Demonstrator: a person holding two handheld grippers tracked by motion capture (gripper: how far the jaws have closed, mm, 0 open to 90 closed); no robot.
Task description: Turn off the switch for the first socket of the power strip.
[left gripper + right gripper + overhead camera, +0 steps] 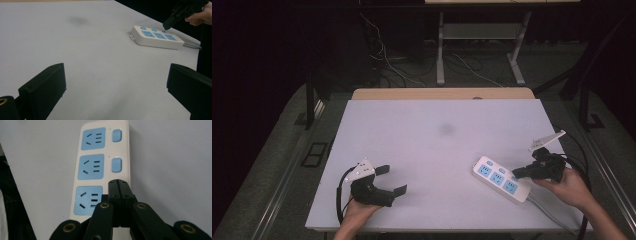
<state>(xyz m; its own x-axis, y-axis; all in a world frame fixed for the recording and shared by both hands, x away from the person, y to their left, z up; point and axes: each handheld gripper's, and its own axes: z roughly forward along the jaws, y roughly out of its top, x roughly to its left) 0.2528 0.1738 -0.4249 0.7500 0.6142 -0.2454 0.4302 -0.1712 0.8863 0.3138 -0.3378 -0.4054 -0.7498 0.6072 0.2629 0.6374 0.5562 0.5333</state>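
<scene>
Power strip: white, three blue sockets, near right of counter, lying flat.
Right hand-held gripper: jaws pressed together, gripping nothing, tip over the nearest switch end of the strip.
Left hand-held gripper: jaws spread wide, empty, near left, well apart from strip.

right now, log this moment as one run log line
right tool: shut, tip over third switch of power strip | left tool: open, holding nothing, near table front edge | strip: flat, right side
</scene>
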